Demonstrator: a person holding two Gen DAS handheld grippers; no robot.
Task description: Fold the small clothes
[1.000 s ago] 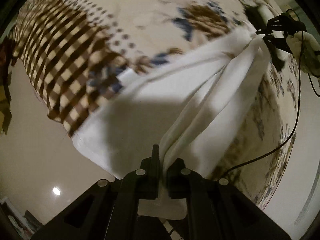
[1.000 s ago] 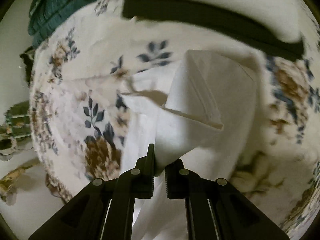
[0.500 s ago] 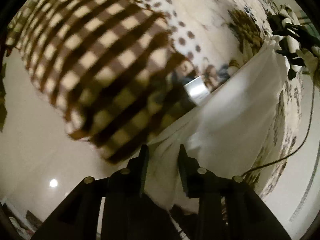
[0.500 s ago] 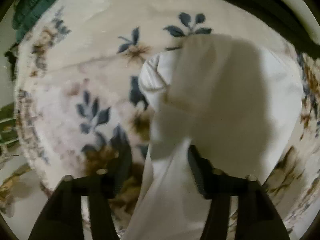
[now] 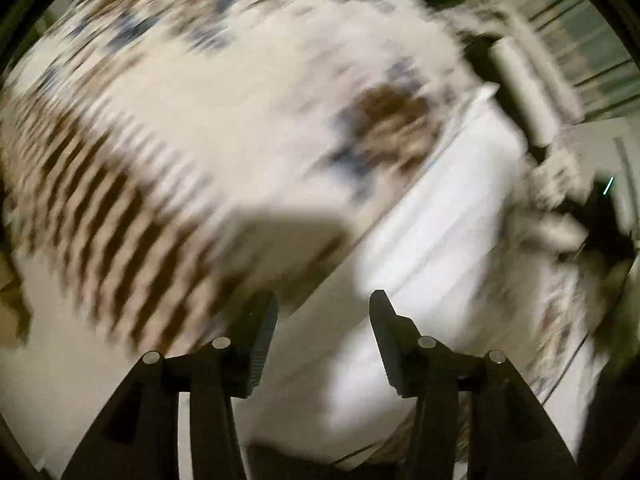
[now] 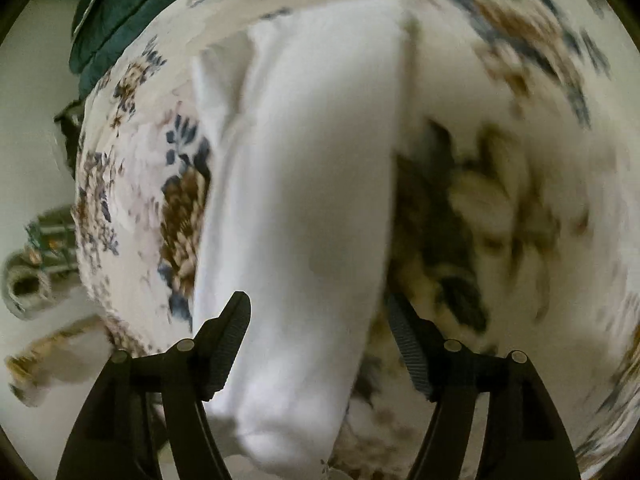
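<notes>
A white garment [image 6: 304, 184] lies folded into a long band on the floral bedspread [image 6: 132, 168]. My right gripper [image 6: 318, 320] is open, its jaws wide apart on either side of the band's near end, holding nothing. In the left wrist view, which is blurred, the same white garment [image 5: 432, 264] lies to the right on the bedspread [image 5: 248, 92]. My left gripper [image 5: 323, 312] is open and empty just above the garment's near edge.
A brown checked cloth [image 5: 100, 208] lies at the left of the bed. A dark green fabric [image 6: 120, 20] sits at the far edge of the bed. The other hand-held gripper [image 5: 600, 216] shows blurred at the right. Pale floor lies beyond the bed's edges.
Both grippers were shut on the white garment a second ago. Both have opened and let it go, and it now rests folded on the bed. Both cameras are moving.
</notes>
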